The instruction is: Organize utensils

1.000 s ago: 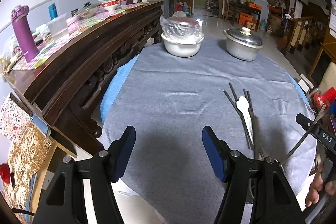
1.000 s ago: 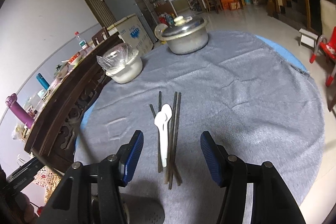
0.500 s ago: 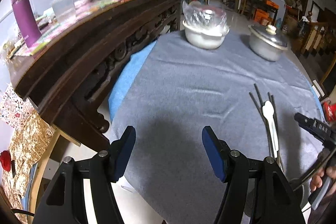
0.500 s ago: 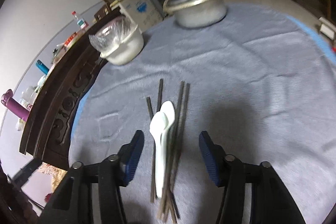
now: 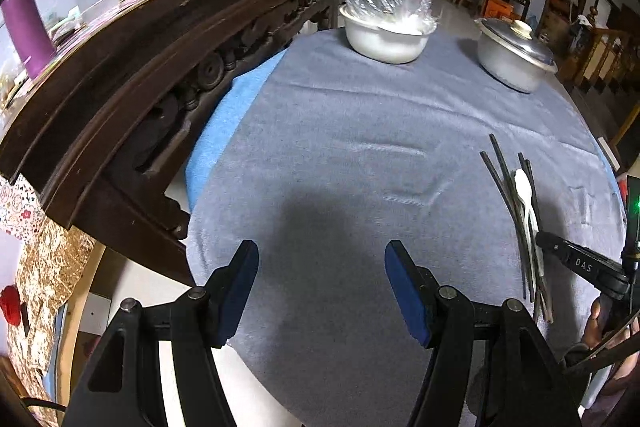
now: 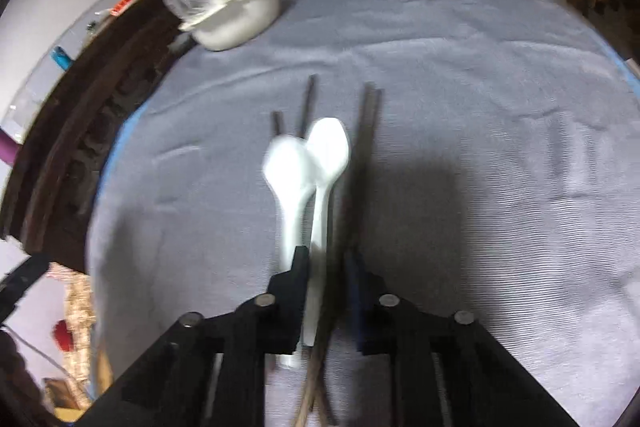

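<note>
Right gripper [image 6: 326, 263]: in the right wrist view we see its black jaws closing at lower centre; a white spoon handle and dark chopsticks lie between the pads, which look pressed against them, though blur softens the edges.
White plastic spoons [image 6: 316, 163]: we count two, bowls side by side at mid-frame, handles running down toward the jaws; one handle passes between the pads, the other lies under or just left of the left finger.
Dark thin chopsticks [image 6: 368, 131]: we see several in a loose bundle beside and under the spoons, tips toward the top of the frame, near ends crossing below the jaws.
Left gripper [image 5: 322, 283]: in the left wrist view its blue-padded jaws stand apart at lower centre, nothing between them, over bare cloth; the utensil bundle lies well to their right, near the right edge.
Surface: we see a round table under a grey cloth [image 5: 360, 131], a blue layer showing at its left rim.
Room: a white bowl covered in plastic film [image 5: 384, 35] and a lidded metal pot [image 5: 512, 59] stand at the table's far side; a dark carved wooden sideboard [image 5: 160, 67] runs along the left.
</note>
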### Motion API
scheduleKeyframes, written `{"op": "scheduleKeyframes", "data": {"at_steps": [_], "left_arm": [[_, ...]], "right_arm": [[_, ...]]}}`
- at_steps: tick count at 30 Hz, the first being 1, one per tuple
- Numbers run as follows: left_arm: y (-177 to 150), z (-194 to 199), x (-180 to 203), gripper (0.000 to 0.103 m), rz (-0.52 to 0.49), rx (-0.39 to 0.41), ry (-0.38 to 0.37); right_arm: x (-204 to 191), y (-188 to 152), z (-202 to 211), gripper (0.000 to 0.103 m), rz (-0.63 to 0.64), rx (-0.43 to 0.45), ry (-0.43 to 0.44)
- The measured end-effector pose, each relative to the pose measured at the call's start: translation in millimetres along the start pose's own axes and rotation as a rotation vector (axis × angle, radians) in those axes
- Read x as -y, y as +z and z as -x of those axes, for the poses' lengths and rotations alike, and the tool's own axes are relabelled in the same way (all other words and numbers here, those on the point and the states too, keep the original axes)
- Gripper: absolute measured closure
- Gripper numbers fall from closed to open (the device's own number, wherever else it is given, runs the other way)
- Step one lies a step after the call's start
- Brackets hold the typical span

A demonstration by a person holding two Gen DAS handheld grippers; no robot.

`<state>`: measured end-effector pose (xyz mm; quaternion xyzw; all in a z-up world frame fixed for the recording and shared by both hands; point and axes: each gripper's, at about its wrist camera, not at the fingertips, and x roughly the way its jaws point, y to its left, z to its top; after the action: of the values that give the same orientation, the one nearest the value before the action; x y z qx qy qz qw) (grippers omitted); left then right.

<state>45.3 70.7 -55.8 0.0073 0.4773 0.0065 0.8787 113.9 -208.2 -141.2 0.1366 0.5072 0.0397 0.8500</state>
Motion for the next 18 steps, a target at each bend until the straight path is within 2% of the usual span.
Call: {"op": "scheduleKeyframes", "data": {"at_steps": [2, 5, 8, 11, 16, 18], "left_arm": [[1, -2, 4, 0.036, -0.012, 0.001, 0.005], [6, -9, 12, 0.037, -0.039, 0.006, 0.001], [19, -19, 32, 0.037, -0.104, 0.038, -0.044], [38, -38, 62, 0.037, -0.184, 0.026, -0.165], [61, -82, 121, 0.037, -0.24, -0.096, -0.404], [63, -93, 138, 0.036, -0.263, -0.133, -0.459]], "right_arm": [[15, 0, 4, 0.09, -0.047, 0.019, -0.042], [50, 1, 13, 0.09, -0.172, 0.03, -0.011], [71, -2, 25, 0.09, -0.243, 0.067, -0.008], [76, 0, 33, 0.089, -0.254, 0.096, 0.037], [84, 4, 34, 0.089, -0.266, 0.109, 0.03], [90, 3, 36, 0.089, -0.272, 0.107, 0.025]]}}
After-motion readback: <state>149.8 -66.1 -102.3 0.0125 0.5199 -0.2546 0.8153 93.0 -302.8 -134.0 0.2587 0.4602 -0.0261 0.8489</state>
